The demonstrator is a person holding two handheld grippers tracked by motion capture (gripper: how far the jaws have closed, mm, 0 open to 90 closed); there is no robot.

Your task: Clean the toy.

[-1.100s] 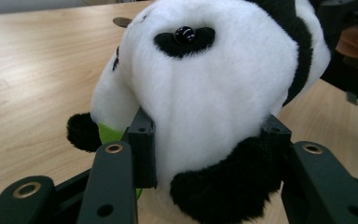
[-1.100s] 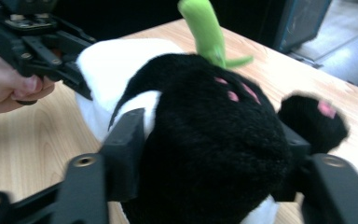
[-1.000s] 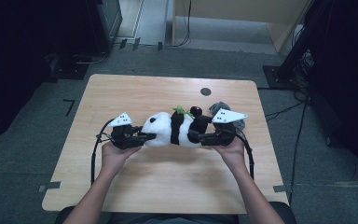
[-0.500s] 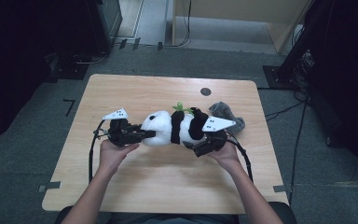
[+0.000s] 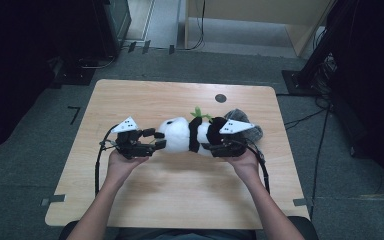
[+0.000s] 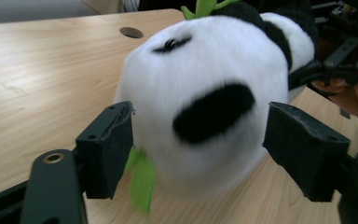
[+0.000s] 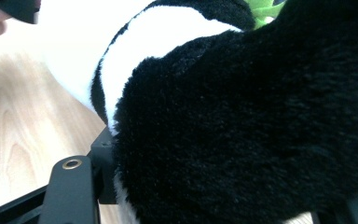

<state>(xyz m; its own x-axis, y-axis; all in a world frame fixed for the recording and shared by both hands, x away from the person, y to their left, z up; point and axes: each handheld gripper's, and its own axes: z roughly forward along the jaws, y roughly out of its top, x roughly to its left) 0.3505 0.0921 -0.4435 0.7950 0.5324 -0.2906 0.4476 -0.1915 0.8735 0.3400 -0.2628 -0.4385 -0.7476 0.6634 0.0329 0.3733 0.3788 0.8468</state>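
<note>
Black-and-white plush panda (image 5: 187,136) is seen lying near the desk's (image 5: 145,95) middle. Left gripper (image 6: 198,140) jaws, just opened, are spread around its head, seemingly releasing it. Right gripper (image 5: 219,146) jaws have been closing on the black hind part; whether it is clamped cannot be told.

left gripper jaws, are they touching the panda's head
Apart on one side at least: in the left gripper view the left gripper has just been opening, and bare table shows between its right-hand jaw and the plush panda. The other jaw sits at the fur; contact unclear.
</note>
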